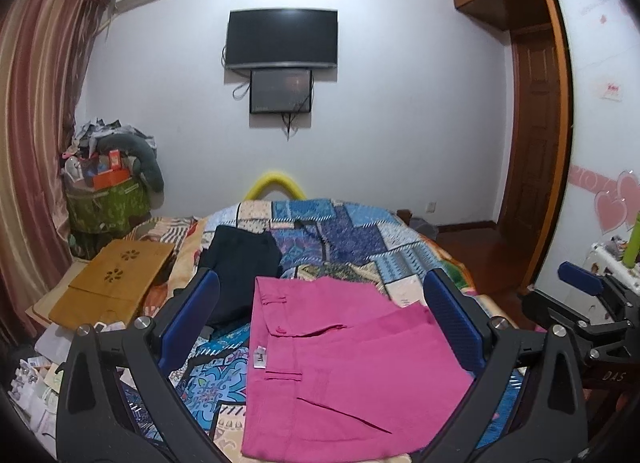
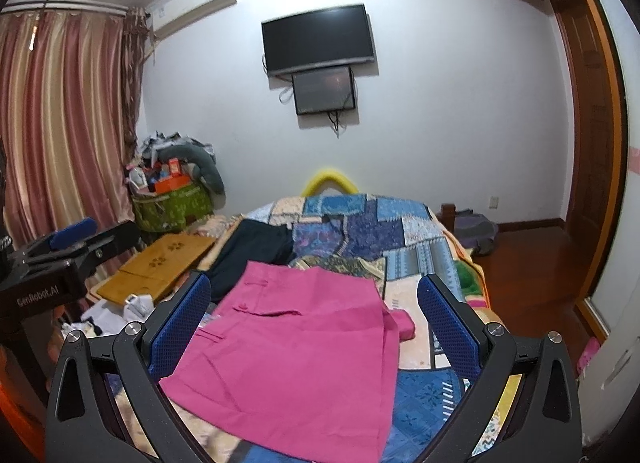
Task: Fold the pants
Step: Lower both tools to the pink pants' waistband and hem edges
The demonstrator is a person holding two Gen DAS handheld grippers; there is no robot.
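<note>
Pink pants (image 1: 340, 367) lie folded flat on the patchwork bedspread (image 1: 360, 235), waistband to the left with a white label showing. My left gripper (image 1: 320, 311) hovers above them, open, nothing between its blue pads. The right wrist view shows the same pink pants (image 2: 296, 343) with a small pink corner sticking out on their right side. My right gripper (image 2: 316, 315) is open above them and holds nothing. The right gripper's body (image 1: 588, 303) appears at the right edge of the left wrist view; the left gripper's body (image 2: 60, 259) appears at the left of the right wrist view.
A dark garment (image 1: 240, 263) lies beyond the pink pants on the bed. A wooden lap tray (image 1: 112, 283) rests at the bed's left, with papers (image 1: 40, 367) below it. A green basket of clutter (image 1: 108, 199) stands by the curtain. Wooden floor (image 2: 528, 267) lies right.
</note>
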